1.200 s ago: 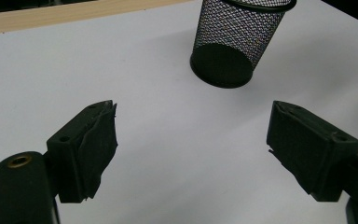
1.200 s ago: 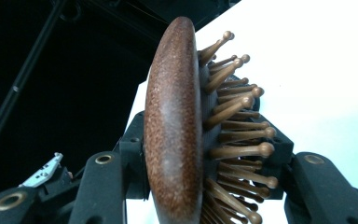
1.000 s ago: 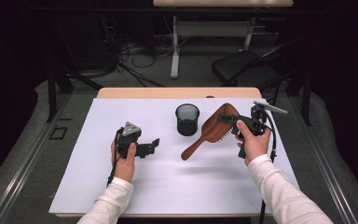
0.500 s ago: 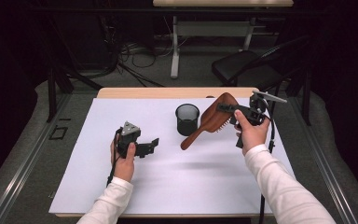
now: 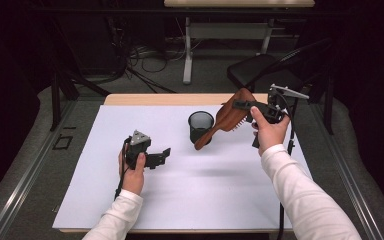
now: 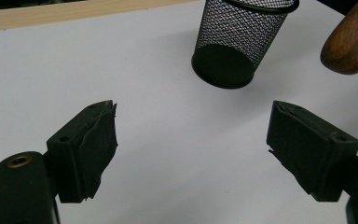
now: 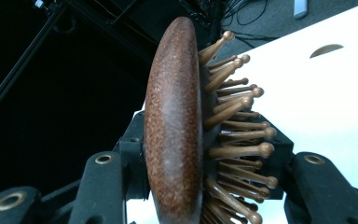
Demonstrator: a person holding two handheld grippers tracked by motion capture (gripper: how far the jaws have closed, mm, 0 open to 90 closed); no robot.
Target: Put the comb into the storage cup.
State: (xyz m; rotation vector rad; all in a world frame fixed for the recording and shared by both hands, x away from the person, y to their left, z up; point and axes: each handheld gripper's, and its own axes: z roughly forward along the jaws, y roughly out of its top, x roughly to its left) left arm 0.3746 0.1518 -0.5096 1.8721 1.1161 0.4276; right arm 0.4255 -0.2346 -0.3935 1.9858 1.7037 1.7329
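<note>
Wooden hairbrush (image 5: 225,122) being held in the air beside the mesh cup (image 5: 200,127), clamped in the right gripper (image 5: 245,106).

The hairbrush is hanging tilted above the white mat (image 5: 180,200), its broad head up in the right gripper's jaws and its handle slanting down toward the cup, the handle's tip showing just beside the cup's rim in the high view. In the right gripper view the jaws are pressing on the brush head from both sides, one on the smooth brown back and the other against the wooden pins (image 7: 235,116). The black mesh cup is standing upright on the mat, near its far edge. The left gripper (image 5: 166,154) is resting low over the mat well apart from the cup, its jaws spread wide with nothing between them.
</note>
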